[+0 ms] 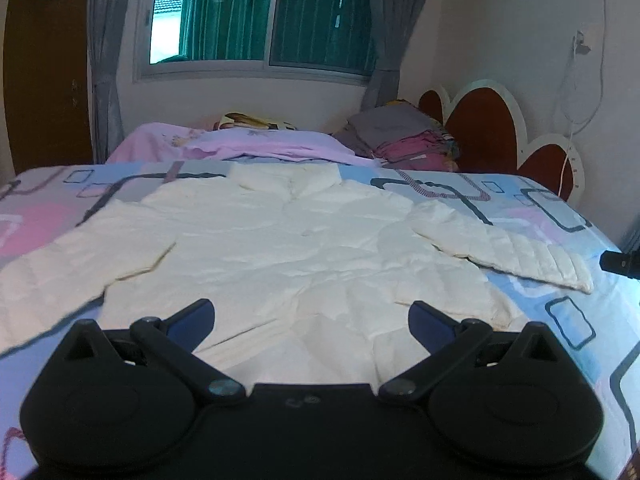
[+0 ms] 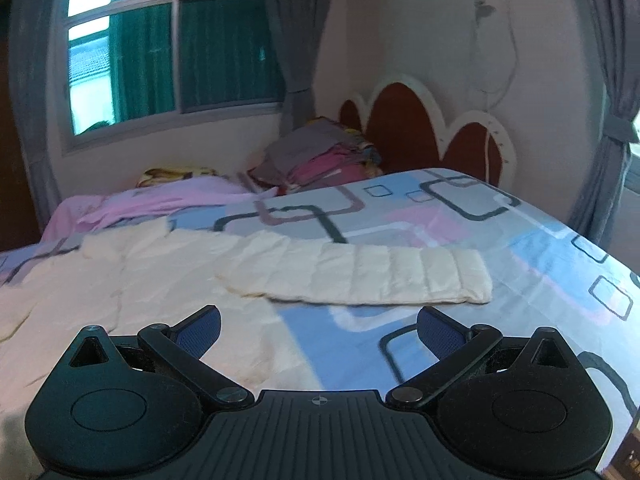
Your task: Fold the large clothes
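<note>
Jacket (image 1: pixel 280 240), cream quilted, lies flat on the bed (image 1: pixel 560 216) just ahead of both grippers, untouched; collar toward far edge, hem at near edge, sleeves spread sideways. Left gripper (image 1: pixel 311 316) & right gripper (image 2: pixel 318 326): jaws wide, empty, right one near the hem's right corner.

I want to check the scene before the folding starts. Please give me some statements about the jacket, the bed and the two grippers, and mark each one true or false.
1. The white quilted jacket lies spread flat on the bed. True.
2. The right gripper is shut on a sleeve. False: its fingers stand wide apart and hold nothing.
3. The jacket's sleeve lies stretched out to the side on the patterned sheet. True.
4. The left gripper is open, above the jacket's lower part. True.
5. The pile of folded clothes lies on top of the jacket. False: it lies apart, near the headboard.
</note>
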### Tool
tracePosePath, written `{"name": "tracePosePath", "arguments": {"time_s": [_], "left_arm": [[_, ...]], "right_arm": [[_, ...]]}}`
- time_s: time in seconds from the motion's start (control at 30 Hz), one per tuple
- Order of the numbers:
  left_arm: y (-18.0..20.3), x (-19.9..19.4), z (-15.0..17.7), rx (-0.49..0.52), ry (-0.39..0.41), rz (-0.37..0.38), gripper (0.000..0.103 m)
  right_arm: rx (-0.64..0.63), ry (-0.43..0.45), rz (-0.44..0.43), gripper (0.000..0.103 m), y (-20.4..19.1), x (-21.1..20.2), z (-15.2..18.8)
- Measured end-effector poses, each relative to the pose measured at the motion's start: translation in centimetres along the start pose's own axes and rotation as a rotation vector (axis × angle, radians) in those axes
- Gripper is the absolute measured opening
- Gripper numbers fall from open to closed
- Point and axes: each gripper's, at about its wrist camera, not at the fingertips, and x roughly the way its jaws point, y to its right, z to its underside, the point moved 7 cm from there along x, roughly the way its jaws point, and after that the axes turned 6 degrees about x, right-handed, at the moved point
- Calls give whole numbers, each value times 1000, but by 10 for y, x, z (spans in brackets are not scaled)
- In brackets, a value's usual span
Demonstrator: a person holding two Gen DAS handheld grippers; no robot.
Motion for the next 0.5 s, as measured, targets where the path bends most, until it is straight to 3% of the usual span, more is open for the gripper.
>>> {"name": "tracePosePath", "arguments": {"time_s": [0.13, 0.27, 0.37, 0.4, 0.43, 0.5], "left_arm": [[10, 25, -4, -11, -31, 70, 103], [13, 52, -13, -23, -42, 34, 102], [20, 75, -20, -21, -50, 42, 96], [22, 83, -22, -8, -58, 24, 96], [25, 91, -24, 12, -65, 8, 96], [29, 106, -28, 35, -72, -15, 96]], "right_arm": [[70, -2, 13, 103, 28, 33, -9], [162, -5, 41, 102, 64, 71, -19], [214, -14, 61, 102, 91, 98, -23], [225, -17, 70, 92, 100, 106, -23], [241, -38, 77, 70, 110, 118, -21], [306, -67, 84, 65, 130, 139, -17]]}}
